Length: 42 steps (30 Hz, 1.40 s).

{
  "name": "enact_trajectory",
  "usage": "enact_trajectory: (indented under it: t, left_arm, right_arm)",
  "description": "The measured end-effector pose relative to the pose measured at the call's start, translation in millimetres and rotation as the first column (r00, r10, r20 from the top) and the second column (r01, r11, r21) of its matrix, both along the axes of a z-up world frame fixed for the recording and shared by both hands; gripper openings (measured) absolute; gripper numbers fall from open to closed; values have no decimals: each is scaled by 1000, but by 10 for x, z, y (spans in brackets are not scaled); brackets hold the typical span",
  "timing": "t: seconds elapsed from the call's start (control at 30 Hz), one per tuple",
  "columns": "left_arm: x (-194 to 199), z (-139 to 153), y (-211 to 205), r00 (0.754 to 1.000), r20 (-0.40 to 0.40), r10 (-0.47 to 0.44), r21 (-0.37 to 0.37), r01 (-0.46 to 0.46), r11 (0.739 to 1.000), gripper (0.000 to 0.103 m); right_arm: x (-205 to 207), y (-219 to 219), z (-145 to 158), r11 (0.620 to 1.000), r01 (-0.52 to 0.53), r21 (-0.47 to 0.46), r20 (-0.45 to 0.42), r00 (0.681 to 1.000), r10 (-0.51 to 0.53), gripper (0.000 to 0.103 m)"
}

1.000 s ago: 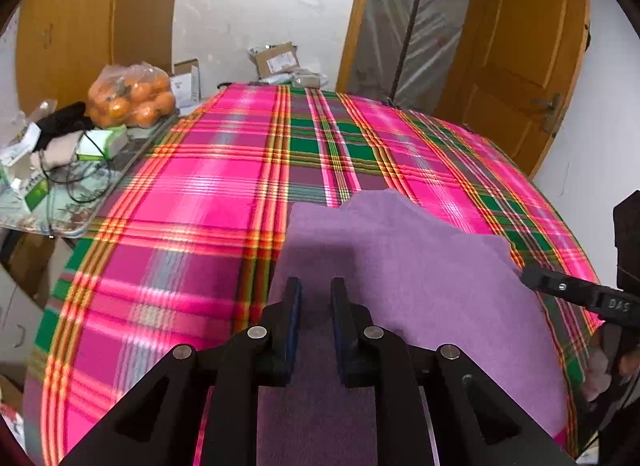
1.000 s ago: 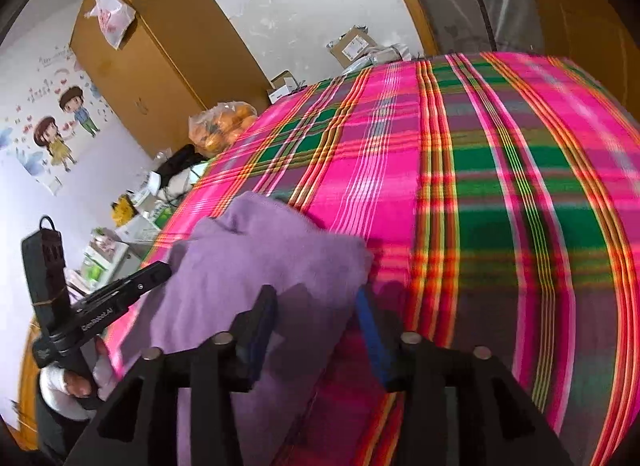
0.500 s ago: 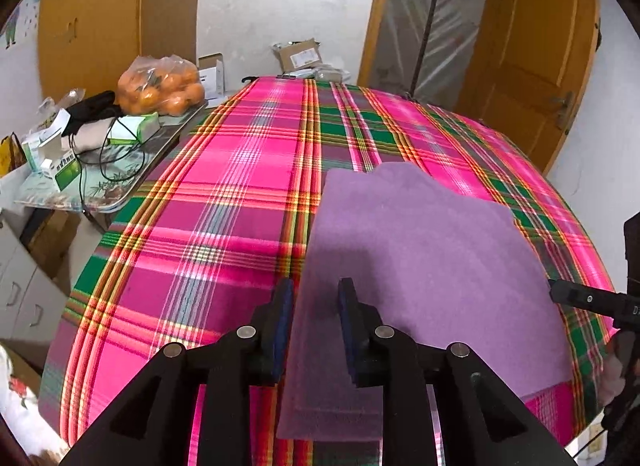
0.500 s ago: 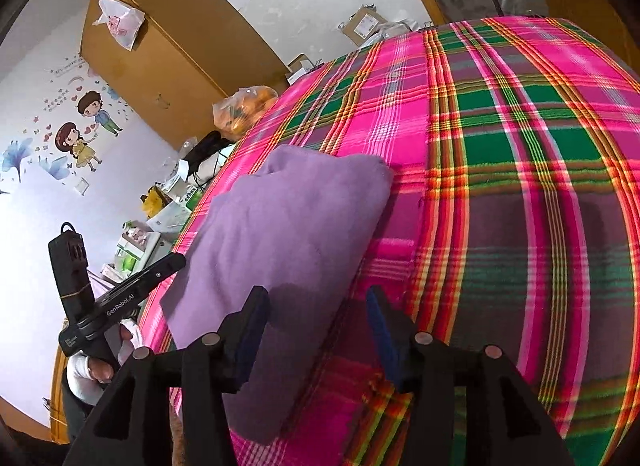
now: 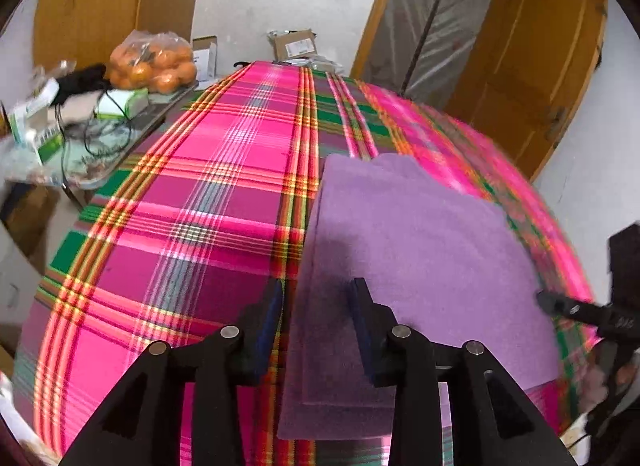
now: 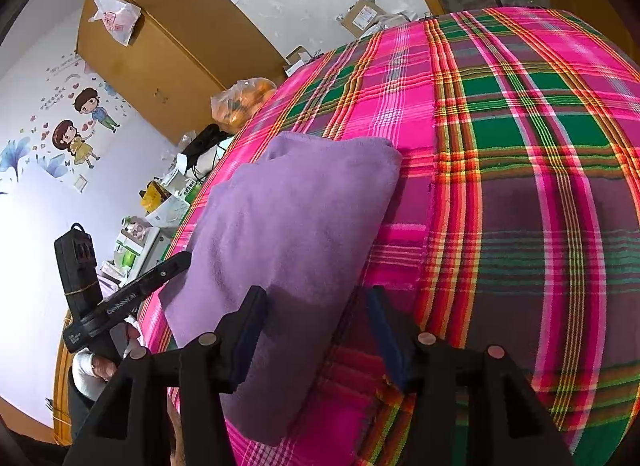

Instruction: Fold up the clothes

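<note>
— Starting from the left: what sits beside the bed?

— A cluttered side table (image 5: 100,137) with a bag of oranges (image 5: 154,63), well apart from the work. The plaid bedspread (image 5: 200,225) covers the rest.

— And the left gripper (image 5: 316,314)?

— Its jaws are opening, nothing clamped. The purple garment (image 5: 420,250) lies flat on the bedspread, folded, and its left edge runs down between the two fingers, so one pad is over plaid, the other over purple cloth.

— Farther right?

— The right gripper (image 6: 316,326) hangs released too, jaws wide. From its own camera the garment (image 6: 288,234) reaches under the left finger; the right finger stands over bare bedspread (image 6: 520,185), with the cloth's right edge between them. Neither pad presses the cloth.
</note>
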<state>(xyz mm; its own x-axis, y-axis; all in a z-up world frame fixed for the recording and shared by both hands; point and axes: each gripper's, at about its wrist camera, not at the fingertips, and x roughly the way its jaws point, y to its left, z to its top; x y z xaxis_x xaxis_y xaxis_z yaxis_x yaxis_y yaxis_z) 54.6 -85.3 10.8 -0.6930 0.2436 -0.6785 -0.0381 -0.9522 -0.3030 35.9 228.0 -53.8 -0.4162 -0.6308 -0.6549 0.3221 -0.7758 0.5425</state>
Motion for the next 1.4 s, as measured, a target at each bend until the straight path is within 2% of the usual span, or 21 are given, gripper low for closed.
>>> enact_trajectory:
  t: [0.13, 0.33, 0.47, 0.63, 0.73, 0.9, 1.13, 1.23, 1.33, 1.4]
  left_arm:
    - [-30, -7, 30, 999, 2, -35, 43, 35, 998, 38]
    - [-60, -58, 51, 998, 13, -58, 48, 57, 997, 40]
    - [-136, -89, 18, 998, 34, -61, 48, 60, 997, 48]
    - [-308, -88, 17, 996, 45, -78, 58, 76, 995, 49]
    - [-272, -89, 44, 996, 48, -81, 61, 78, 995, 49]
    - [-116, -90, 60, 995, 43, -91, 57, 88, 994, 48]
    - [-185, -64, 167, 994, 77, -72, -6, 73, 997, 48]
    - [-178, -60, 181, 995, 76, -67, -19, 69, 997, 45]
    - [-150, -41, 222, 995, 66, -75, -32, 77, 996, 33]
    - [-139, -23, 275, 995, 59, -80, -64, 84, 994, 31]
  right_arm:
    - [-12, -19, -2, 1000, -3, -1, 0, 1000, 3, 53]
    - [-37, -83, -10, 1000, -6, 0, 2, 1000, 6, 53]
    - [-67, -125, -16, 1000, -10, -1, 0, 1000, 10, 54]
    - [-142, -184, -29, 1000, -13, -16, -12, 1000, 13, 58]
    - [-141, -175, -32, 1000, -17, -19, -8, 1000, 17, 58]
    - [-88, -134, -40, 999, -33, -32, 13, 999, 33, 53]
    - [-130, -164, -39, 999, -34, -35, 10, 999, 34, 53]
    - [-131, -168, -43, 999, -33, -35, 7, 999, 34, 52]
    - [-131, -146, -53, 999, -26, -43, 15, 1000, 26, 49]
    - [-141, -156, -59, 999, -14, -50, 22, 1000, 15, 48]
